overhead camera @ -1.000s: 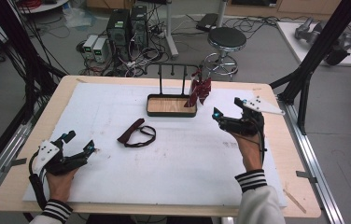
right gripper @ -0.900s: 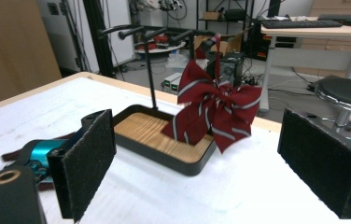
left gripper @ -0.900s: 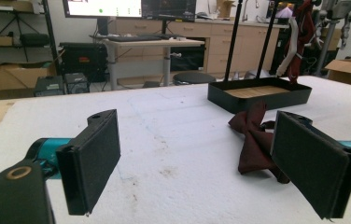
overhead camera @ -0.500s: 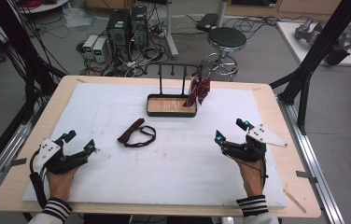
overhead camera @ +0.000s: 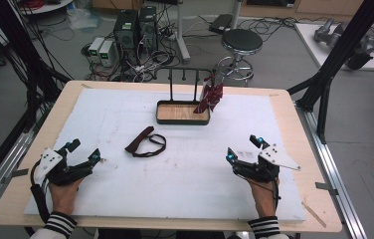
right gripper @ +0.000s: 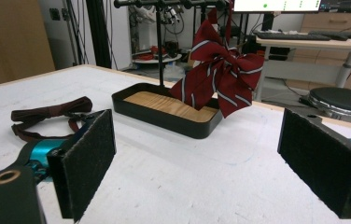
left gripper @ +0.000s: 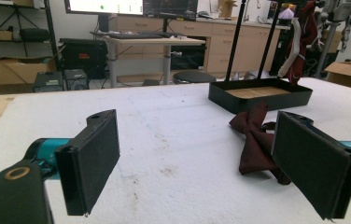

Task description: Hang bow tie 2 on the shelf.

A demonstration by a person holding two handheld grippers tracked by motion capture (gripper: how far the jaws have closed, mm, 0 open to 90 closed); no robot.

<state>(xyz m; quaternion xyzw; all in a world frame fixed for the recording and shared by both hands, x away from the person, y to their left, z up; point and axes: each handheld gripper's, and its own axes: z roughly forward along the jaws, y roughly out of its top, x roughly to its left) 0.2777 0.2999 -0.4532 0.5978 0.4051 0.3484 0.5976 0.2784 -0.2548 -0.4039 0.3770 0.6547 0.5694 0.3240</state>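
Maroon bow tie (overhead camera: 145,143) lies flat at frame centre on the counter (overhead camera: 185,179), left of the rack tray (overhead camera: 182,113). Your left gripper (overhead camera: 83,152) and right gripper (overhead camera: 244,148) rest low, jaws spread, empty. Next, likely reach left to grasp it.

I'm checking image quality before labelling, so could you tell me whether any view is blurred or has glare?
High view: soft but evenly lit, no glare on the white mat. Left gripper view: dark bow tie sharp. Right gripper view: striped bow tie crisp, monitor behind overexposed.
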